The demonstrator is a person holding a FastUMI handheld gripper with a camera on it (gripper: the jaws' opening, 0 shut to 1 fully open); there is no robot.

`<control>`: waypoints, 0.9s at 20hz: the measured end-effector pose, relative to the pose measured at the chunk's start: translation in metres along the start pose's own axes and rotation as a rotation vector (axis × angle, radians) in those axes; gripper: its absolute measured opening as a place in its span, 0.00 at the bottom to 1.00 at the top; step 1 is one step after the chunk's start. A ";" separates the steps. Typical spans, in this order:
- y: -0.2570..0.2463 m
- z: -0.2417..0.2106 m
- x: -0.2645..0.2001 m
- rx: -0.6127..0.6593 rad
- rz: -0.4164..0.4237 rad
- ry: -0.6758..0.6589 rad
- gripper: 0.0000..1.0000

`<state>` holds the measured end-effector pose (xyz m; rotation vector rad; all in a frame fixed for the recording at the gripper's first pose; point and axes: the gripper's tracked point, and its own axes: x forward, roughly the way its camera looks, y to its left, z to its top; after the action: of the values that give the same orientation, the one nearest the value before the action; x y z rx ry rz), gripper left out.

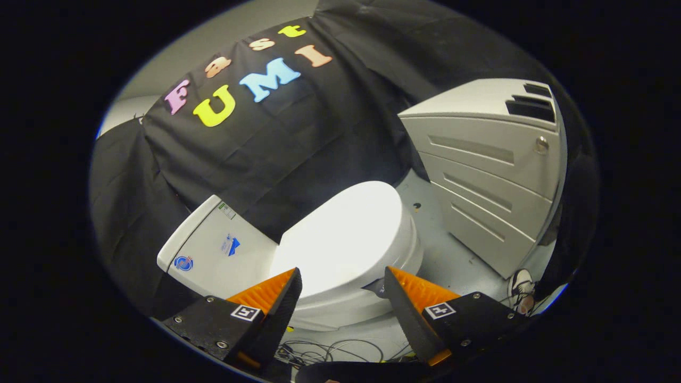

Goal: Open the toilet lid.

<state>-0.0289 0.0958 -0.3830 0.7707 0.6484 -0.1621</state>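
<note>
**White lid down, gripper wide and above it**

White plastic toilet lid [346, 234] lay closed on the bowl at lower centre of the frame, just ahead of and between the fingertips. Its long axis ran from the tank [213, 244] at lower left up toward the right, so the free front edge pointed to the grey cabinet [489, 181] at right, the hinge end toward the tank. Gripper [343, 279] was spread wide and held nothing; both fingers hung clear above the near side rim of the lid, no contact visible. Gripper looked down on the lid at a tilt, approaching from the side, not from the front.

Judgement: lid not yet lifted; task at its start. Next move likely needed a reach to the front lip at centre right, then a swing back toward the tank. Lid looked smooth and glossy, so slip was a risk. Cables [330, 351] lay on the floor below the fingers. A shoe [520, 287] showed at lower right.
</note>
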 end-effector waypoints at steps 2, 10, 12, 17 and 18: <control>-0.009 -0.009 0.009 0.065 -0.015 0.010 0.96; -0.051 -0.034 0.044 0.302 -0.080 0.033 0.96; -0.052 -0.047 0.053 0.341 -0.070 0.063 0.96; -0.062 -0.045 0.067 0.463 -0.063 0.043 0.96; -0.065 -0.046 0.073 0.491 -0.067 0.043 0.95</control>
<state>-0.0169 0.0881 -0.4905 1.2267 0.6842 -0.3758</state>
